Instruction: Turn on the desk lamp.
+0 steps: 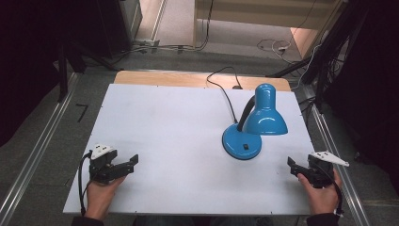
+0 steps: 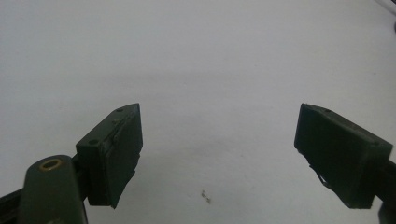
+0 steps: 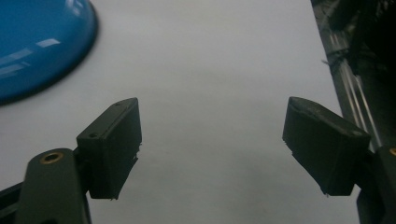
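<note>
A blue desk lamp (image 1: pixel 256 120) stands on the white table (image 1: pixel 169 141) right of centre, its shade bent down over its round base (image 1: pixel 241 142), which carries a black switch. Its black cord (image 1: pixel 225 92) runs off the far edge. My left gripper (image 1: pixel 132 162) rests at the front left in a hand, open, with bare white table between its jaws (image 2: pixel 217 154). At the front right my right gripper (image 1: pixel 292 168) is held open too, nothing between its jaws (image 3: pixel 210 149). The lamp base (image 3: pixel 39 44) lies to the upper left in the right gripper view.
A strip of wooden board (image 1: pixel 197 79) shows beyond the table's far edge. Metal rails (image 1: pixel 28 160) run along both sides of the table, and cables (image 1: pixel 273 46) lie on the floor behind. The table's right edge (image 3: pixel 329 70) is close to my right gripper.
</note>
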`<state>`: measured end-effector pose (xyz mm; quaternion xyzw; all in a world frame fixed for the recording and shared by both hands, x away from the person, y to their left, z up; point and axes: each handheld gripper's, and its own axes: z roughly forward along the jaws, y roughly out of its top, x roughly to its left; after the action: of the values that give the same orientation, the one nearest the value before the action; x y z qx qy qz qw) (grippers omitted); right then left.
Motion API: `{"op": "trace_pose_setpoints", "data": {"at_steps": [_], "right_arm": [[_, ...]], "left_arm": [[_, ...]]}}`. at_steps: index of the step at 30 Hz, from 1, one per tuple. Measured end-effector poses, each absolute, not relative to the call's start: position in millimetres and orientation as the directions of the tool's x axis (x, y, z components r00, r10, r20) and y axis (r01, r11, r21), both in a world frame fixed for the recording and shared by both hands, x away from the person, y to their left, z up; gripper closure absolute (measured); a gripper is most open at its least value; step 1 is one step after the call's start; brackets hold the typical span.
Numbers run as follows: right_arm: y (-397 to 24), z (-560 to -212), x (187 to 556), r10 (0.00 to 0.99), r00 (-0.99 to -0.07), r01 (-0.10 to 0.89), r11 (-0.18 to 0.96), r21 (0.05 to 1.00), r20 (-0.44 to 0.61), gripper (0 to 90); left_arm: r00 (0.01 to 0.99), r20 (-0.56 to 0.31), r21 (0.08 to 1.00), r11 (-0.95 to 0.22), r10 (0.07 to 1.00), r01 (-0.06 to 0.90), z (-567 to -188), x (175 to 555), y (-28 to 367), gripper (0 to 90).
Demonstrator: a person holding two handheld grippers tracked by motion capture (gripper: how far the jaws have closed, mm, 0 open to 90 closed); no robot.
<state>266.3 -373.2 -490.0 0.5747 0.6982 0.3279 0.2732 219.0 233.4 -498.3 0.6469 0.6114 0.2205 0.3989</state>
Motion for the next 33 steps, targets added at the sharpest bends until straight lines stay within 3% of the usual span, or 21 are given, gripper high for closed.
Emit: {"op": "trace_pose_setpoints", "data": {"at_steps": [7, 33], "right_arm": [[-362, -483, 270, 0.971, -0.24, 0.6, 0.131, 0.79, 0.021, 18.1], [-356, -484, 288, 0.961, -0.262, 0.623, 0.095, 0.776, 0.093, 18.8]], "left_arm": [[0.086, -0.171, 0.834, 0.098, 0.982, 0.543, -492, 215, 237, 15.9], [0.068, -0.162, 0.833, 0.099, 0.985, 0.544, -493, 215, 237, 16.1]]}}
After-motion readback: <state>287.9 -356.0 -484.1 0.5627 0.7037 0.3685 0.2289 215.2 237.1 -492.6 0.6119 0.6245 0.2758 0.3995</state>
